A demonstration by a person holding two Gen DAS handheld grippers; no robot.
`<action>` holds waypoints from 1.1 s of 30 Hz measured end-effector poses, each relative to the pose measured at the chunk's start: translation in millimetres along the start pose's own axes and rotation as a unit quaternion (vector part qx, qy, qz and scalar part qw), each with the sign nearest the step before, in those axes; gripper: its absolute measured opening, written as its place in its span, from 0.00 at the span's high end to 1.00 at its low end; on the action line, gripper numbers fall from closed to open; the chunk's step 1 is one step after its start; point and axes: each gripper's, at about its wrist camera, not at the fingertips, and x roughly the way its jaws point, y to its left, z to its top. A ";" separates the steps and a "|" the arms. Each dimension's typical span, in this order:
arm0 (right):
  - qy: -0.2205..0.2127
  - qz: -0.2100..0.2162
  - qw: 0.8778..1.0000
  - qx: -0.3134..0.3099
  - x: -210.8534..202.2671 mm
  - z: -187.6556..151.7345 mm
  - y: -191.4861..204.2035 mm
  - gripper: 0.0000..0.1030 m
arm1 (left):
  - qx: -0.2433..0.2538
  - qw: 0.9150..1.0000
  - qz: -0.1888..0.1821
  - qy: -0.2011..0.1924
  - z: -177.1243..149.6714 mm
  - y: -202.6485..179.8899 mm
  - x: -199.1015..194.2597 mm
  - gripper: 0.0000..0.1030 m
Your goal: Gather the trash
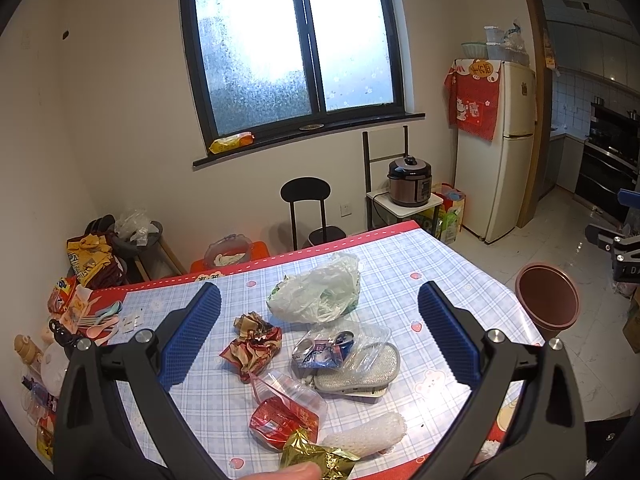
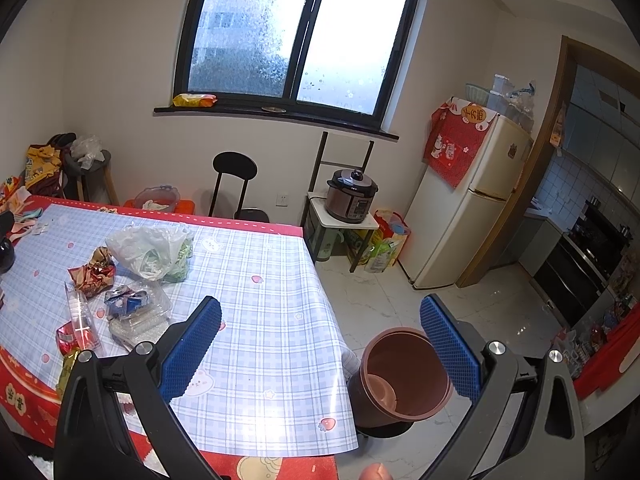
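Blue ribbed pads line both grippers, and in each wrist view the jaws stand wide apart with nothing between them. Left gripper [image 1: 319,336] hovers over a checked tablecloth [image 1: 420,280] that carries the trash at the centre and lower centre of its frame: a white plastic bag [image 1: 316,292], a crumpled red-and-gold wrapper [image 1: 252,340], a crushed blue can [image 1: 324,350] lying in a clear plastic tray [image 1: 360,344], a grey mesh pad [image 1: 360,376] touching that tray, a clear zip bag [image 1: 292,392], a red foil packet [image 1: 280,420], a gold foil wrapper [image 1: 316,460] and a white foam sleeve [image 1: 364,434]. Right gripper [image 2: 320,344] points past the table corner; a brown bin [image 2: 400,376] stands on the floor just beside the table, at lower centre right of that view, and appears to hold no trash yet.

Judged stage: the opening of collection, no item yet grasped. The next move calls for lowering one gripper onto a single piece, closing on it, and carrying it over the bin's open rim.

Legible writing is scant: Chinese characters on the red cloth [image 1: 474,96] draped over the fridge [image 1: 512,152] at upper right, and on the tablecloth's red border, too small to read with confidence.
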 end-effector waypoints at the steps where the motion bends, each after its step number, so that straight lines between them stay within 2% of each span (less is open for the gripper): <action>1: 0.000 0.000 1.000 0.000 0.2 0.1 -0.3 0.05 | 0.000 1.000 0.000 0.000 0.8 -0.8 -0.5 0.05; 33: 0.006 0.007 1.000 -0.005 2.6 4.4 1.2 0.05 | -0.003 1.000 0.005 0.006 2.3 -7.0 0.7 0.05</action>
